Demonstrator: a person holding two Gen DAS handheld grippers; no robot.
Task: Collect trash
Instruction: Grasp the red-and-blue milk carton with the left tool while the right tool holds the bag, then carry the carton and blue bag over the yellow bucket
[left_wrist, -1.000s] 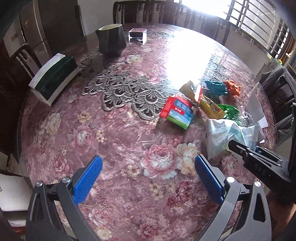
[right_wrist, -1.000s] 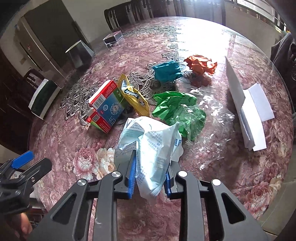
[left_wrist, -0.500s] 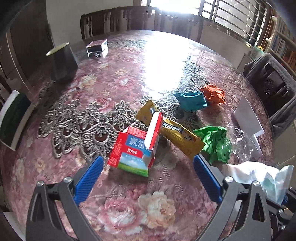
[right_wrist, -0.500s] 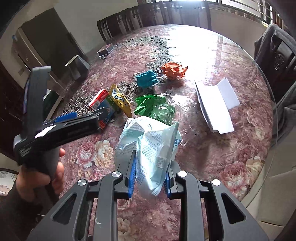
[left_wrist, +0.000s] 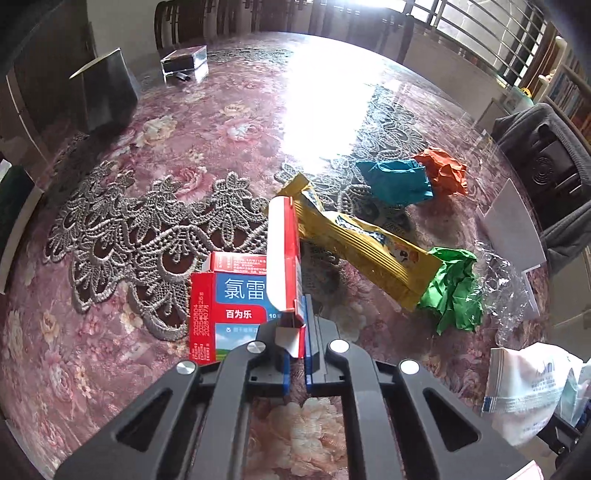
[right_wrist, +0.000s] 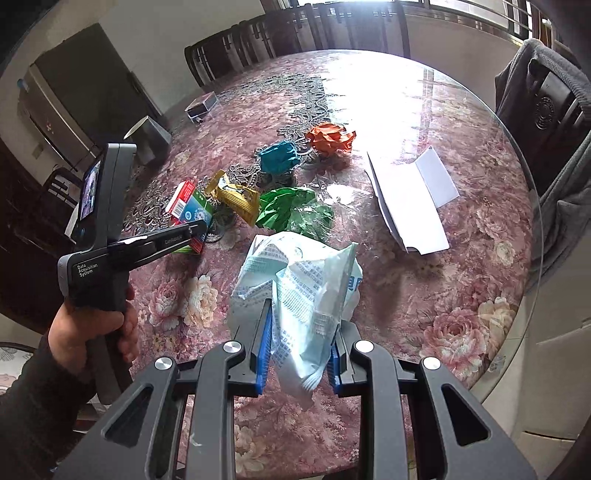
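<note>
Honestly, the grab itself looks done: the left gripper (left_wrist: 295, 354) has its jaws clamped on the thin cardboard end flap of the red and blue carton (left_wrist: 236, 306), which sits right at the fingertips and spreads off to their left. The raised lid flap sticks up just ahead of the pads. The right gripper (right_wrist: 299, 354) is pinched on the white plastic bag (right_wrist: 295, 295), which bulges out ahead of its fingers, above the floral table (right_wrist: 461, 314).

How I'd do this step well, my guess only:

1. The hold is on 1 flap, not the box body, so lift slow and straight up. A jerk could tear the flap or let the carton swing.
2. The yellow snack wrapper (left_wrist: 369, 247) lies just ahead and to the right of the left jaws, with its near end close against the carton's lid. Pull the box back toward you first so it doesn't drag the wrapper along.
3. Keep the bag mouth facing up and toward the left claw. I can't tell from here how open the mouth is, so check before dropping.

Still on the table further out from the left jaws: green crumpled paper (left_wrist: 454, 288) off to the right, then teal paper (left_wrist: 395, 181) and orange paper (left_wrist: 443, 170) beyond.
</note>
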